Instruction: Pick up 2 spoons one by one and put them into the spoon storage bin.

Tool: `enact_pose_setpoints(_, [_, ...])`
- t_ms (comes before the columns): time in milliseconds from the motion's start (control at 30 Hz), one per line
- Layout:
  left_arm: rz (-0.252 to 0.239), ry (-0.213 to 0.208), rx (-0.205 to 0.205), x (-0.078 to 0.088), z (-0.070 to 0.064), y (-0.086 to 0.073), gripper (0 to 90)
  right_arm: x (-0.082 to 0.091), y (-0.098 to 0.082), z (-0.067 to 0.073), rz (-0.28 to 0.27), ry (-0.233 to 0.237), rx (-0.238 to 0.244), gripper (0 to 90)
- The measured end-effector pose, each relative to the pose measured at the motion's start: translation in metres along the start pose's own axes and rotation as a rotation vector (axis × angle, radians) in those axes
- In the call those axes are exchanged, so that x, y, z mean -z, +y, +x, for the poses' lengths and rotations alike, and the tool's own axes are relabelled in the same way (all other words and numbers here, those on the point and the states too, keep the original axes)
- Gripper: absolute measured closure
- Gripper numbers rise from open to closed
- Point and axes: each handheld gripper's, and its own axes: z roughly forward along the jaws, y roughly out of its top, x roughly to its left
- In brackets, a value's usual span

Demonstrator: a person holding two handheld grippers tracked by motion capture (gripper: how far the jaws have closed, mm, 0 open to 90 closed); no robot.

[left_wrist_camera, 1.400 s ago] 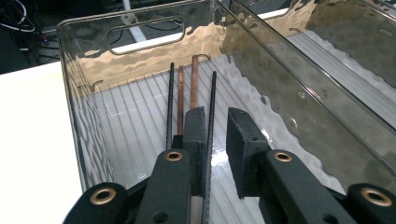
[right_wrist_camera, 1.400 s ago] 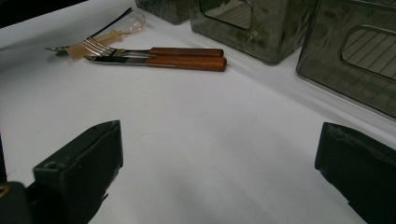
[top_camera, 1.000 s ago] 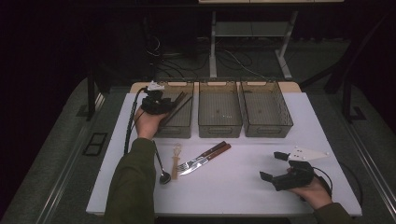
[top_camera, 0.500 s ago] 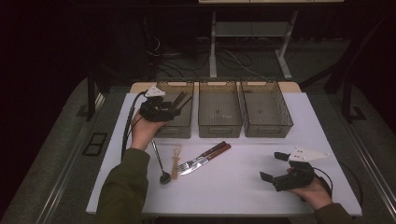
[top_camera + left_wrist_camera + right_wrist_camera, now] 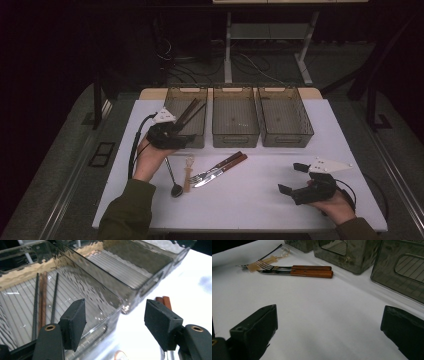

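Three smoky clear bins stand in a row at the back of the white table. The left bin holds several chopsticks, dark ones and a brown one. My left gripper hovers at that bin's near wall. Its jaws have just been opening, and it is open with nothing between the pads. A fork and knife with wooden handles lie mid-table, also in the right gripper view. Low over the table at the front right, my right gripper rests open and empty.
The middle bin and right bin look empty. A dark spoon and a small pale spoon lie beside the fork. The left gripper's cable loops along the left forearm. Bare table lies between the two grippers.
My left gripper has drawn back from over the left bin toward the near side, and its jaws have spread wider. The chopsticks stay in the bin. The right hand has not moved.
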Motion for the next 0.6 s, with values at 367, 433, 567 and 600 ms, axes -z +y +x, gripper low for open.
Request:
enact_pose_setpoints(367, [-0.015, 0.004, -0.019, 0.019, -0.020, -0.020, 31.1, 0.001, 0.000, 0.001, -0.002, 0.000, 0.002, 1.2])
enact_pose_setpoints(433, [-0.008, 0.008, -0.022, 0.022, -0.022, -0.025, 31.0, 0.001, 0.000, 0.001, -0.001, 0.000, 0.000, 1.2])
enact_pose_setpoints(567, [0.007, 0.021, -0.022, 0.026, -0.024, -0.036, 31.0, 0.001, 0.000, 0.001, -0.005, -0.002, 0.001, 1.2])
enact_pose_setpoints(600, [0.009, 0.026, -0.020, 0.027, -0.024, -0.038, 31.0, 0.001, 0.000, 0.001, -0.003, -0.003, 0.001, 1.2])
